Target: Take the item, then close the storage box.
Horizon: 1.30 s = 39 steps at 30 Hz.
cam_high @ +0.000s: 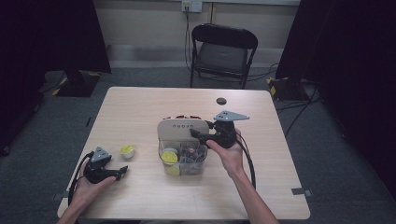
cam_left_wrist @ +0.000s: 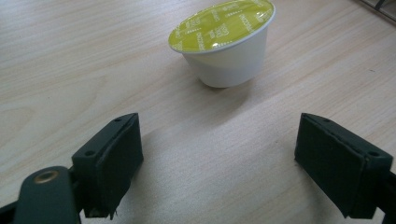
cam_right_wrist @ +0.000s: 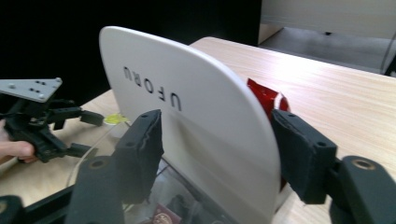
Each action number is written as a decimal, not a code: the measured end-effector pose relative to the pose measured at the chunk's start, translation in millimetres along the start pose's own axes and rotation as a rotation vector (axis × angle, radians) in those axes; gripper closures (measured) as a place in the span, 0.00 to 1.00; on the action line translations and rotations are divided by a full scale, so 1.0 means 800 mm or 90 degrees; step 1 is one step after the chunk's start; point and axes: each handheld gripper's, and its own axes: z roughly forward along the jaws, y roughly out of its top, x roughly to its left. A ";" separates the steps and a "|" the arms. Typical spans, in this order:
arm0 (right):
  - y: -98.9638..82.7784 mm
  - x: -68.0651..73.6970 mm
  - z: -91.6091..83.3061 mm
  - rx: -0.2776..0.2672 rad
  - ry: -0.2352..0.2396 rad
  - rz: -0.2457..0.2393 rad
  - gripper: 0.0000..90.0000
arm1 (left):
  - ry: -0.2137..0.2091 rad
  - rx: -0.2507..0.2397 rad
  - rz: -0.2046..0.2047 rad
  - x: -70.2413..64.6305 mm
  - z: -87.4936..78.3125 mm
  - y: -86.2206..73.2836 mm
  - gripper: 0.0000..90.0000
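Left gripper [cam_left_wrist: 219,154] fingers spread before yellow-lidded capsule [cam_left_wrist: 224,42] on bench [cam_left_wrist: 70,56]; right gripper [cam_right_wrist: 217,149] fingers pinch white divider panel [cam_right_wrist: 187,121].

Black folding chair [cam_high: 223,51], grey carpet [cam_high: 140,77]

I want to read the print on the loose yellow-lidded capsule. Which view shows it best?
The left gripper view: the capsule stands close ahead of the open jaws, foil lid facing the camera. The high view shows it small; the right gripper view catches a yellow sliver.

Bare table [cam_left_wrist: 70,56] btwn left jaws & capsule [cam_left_wrist: 224,42], divider panel [cam_right_wrist: 187,121] blocks right jaws
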 end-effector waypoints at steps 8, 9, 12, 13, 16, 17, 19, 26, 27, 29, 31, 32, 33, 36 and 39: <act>0.002 0.003 -0.001 -0.003 0.010 0.006 0.45 | -0.005 0.001 0.002 0.001 0.000 0.000 0.16; 0.003 0.003 -0.002 -0.003 0.012 0.008 0.47 | -0.005 0.001 0.001 0.001 0.000 0.000 0.16; 0.004 0.004 -0.003 -0.005 0.014 0.009 0.48 | -0.004 0.001 0.002 0.001 0.000 0.000 0.16; 0.004 0.004 -0.004 -0.005 0.015 0.007 0.49 | -0.005 0.001 0.001 0.001 0.000 0.000 0.16; 0.004 0.005 -0.005 -0.008 0.016 0.007 0.49 | -0.004 0.001 0.001 0.001 0.000 0.000 0.16; 0.004 0.005 -0.005 -0.007 0.017 0.005 0.49 | -0.004 0.001 0.000 0.000 0.000 0.000 0.16; 0.004 0.006 -0.005 -0.007 0.019 0.004 0.50 | -0.003 0.001 -0.001 0.000 0.000 0.000 0.16; 0.003 0.018 0.001 0.004 0.033 -0.019 0.49 | -0.003 0.001 0.000 0.001 0.000 0.000 0.16; 0.003 0.020 0.001 0.006 0.033 -0.021 0.49 | -0.003 0.001 0.000 0.000 0.000 0.000 0.16; 0.004 0.020 0.000 0.004 0.038 -0.018 0.49 | -0.003 0.001 0.001 0.001 0.000 0.000 0.16; 0.003 0.021 -0.002 0.005 0.041 -0.016 0.49 | -0.003 0.001 0.000 0.001 0.000 0.000 0.16; 0.003 0.022 -0.003 0.005 0.042 -0.015 0.48 | -0.003 0.001 0.001 0.001 0.000 0.000 0.16; 0.002 0.022 -0.004 0.004 0.046 -0.012 0.47 | -0.003 0.001 -0.001 0.000 0.000 0.000 0.16; 0.002 0.025 -0.007 0.004 0.051 -0.011 0.45 | -0.003 0.001 -0.001 0.000 0.000 0.000 0.16; 0.000 0.028 -0.007 0.008 0.057 -0.010 0.46 | -0.003 0.002 0.000 0.000 0.000 0.000 0.16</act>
